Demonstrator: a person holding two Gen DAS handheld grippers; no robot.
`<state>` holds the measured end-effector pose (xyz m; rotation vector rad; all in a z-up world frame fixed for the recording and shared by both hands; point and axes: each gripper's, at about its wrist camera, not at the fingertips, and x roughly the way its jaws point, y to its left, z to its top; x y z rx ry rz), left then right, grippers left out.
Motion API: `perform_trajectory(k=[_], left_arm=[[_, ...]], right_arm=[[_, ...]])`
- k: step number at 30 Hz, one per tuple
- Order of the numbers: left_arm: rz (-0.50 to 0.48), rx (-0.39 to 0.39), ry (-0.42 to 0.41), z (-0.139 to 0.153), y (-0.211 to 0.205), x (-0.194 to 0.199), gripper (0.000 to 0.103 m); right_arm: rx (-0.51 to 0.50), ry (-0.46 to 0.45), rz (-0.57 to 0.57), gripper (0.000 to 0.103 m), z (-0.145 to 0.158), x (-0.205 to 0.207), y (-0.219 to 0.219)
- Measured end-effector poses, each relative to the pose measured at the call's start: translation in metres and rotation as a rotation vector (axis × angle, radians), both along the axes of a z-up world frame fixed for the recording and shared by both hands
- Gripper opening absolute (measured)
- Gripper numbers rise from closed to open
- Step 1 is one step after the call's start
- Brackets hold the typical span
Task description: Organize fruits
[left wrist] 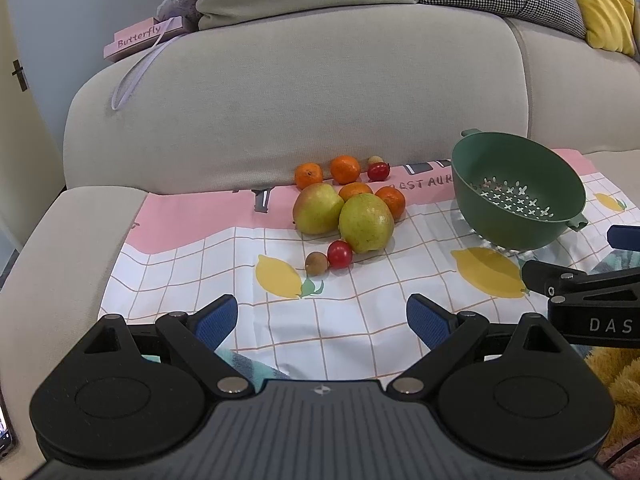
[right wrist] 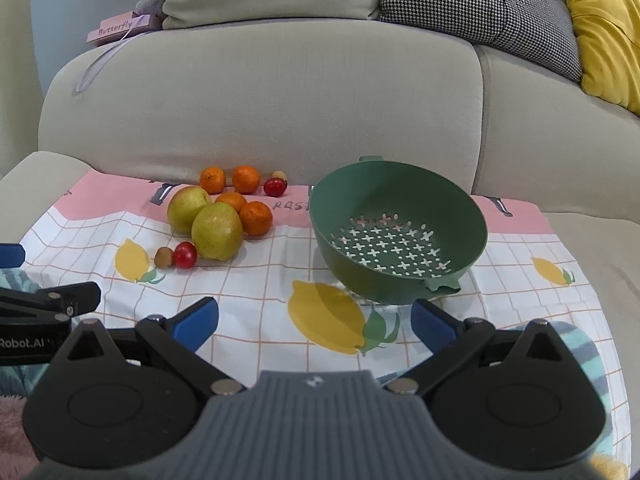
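Nothing has been sorted yet, as far as can be judged. The green colander (right wrist: 400,232) is seen tilted on the printed cloth (right wrist: 256,292), its perforated bottom bare — no fruit lies in it. It appears to rest on a clear dish beneath, though that is hard to make out.

All the fruit is gathered to the left of the colander, well apart from it. Two yellow-green apples (left wrist: 366,222) are pressed together at the middle of the pile. Two oranges (left wrist: 391,200) are tucked just behind them, and two more oranges (left wrist: 345,169) lie at the foot of the sofa back (left wrist: 280,100). A red cherry tomato (left wrist: 340,254) and a small brown fruit (left wrist: 316,263) touch each other in front of the apples; another red tomato (left wrist: 378,171) and a pale small fruit are found at the back, to the right of the far oranges.

The left gripper (left wrist: 322,316) is held low over the near cloth, its jaws spread wide and empty. The right gripper (right wrist: 316,320) is likewise spread and empty, just before the colander's near handle.

The whole job is judged to be left — each piece is presumably to be carried into the colander.
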<state>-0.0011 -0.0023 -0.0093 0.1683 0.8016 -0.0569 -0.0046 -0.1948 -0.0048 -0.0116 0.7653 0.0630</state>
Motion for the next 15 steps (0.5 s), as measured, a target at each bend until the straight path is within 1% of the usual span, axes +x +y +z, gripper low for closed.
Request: perform_trajectory(k=[3, 7, 15], left_arm=[[0.001, -0.001, 0.002, -0.0002, -0.0001, 0.0001, 0.103], [0.0, -0.011, 0.011, -0.0013, 0.0002, 0.0006, 0.103], [-0.002, -0.012, 0.01, -0.0024, 0.0, -0.0006, 0.103]], right_arm=[[0.026, -0.001, -0.001, 0.099, -0.0005, -0.0012, -0.0021], [0.03, -0.003, 0.001, 0.099, -0.0005, -0.0015, 0.0011], [-0.026, -0.011, 0.031, 0.099, -0.0003, -0.0019, 0.0031]])
